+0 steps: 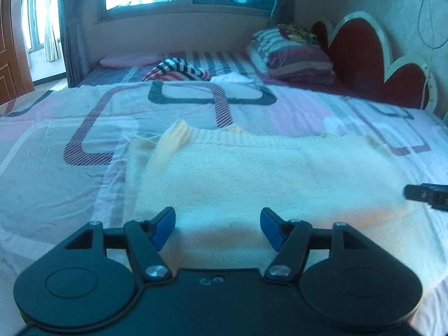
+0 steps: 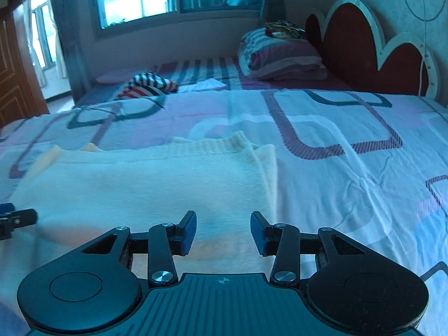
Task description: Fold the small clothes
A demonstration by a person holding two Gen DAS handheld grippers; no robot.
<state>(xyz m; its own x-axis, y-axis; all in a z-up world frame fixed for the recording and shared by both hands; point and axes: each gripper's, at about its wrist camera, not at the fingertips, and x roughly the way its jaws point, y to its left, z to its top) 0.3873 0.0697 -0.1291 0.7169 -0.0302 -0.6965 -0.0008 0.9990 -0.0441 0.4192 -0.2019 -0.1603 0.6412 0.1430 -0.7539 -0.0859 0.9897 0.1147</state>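
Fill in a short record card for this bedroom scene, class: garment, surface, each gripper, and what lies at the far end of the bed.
garment: cream knit sweater, lying flat, ribbed edge at far side
surface: patterned bedsheet
left gripper: open, over the sweater's near edge, holding nothing
right gripper: open, over the sweater's near right part, holding nothing
far end: striped garment, folded striped quilt, red headboard

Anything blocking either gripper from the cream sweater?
Nothing visible. Left gripper and right gripper are both open just above the cream sweater, which lies flat on the bedspread. The striped garment lies well beyond it.
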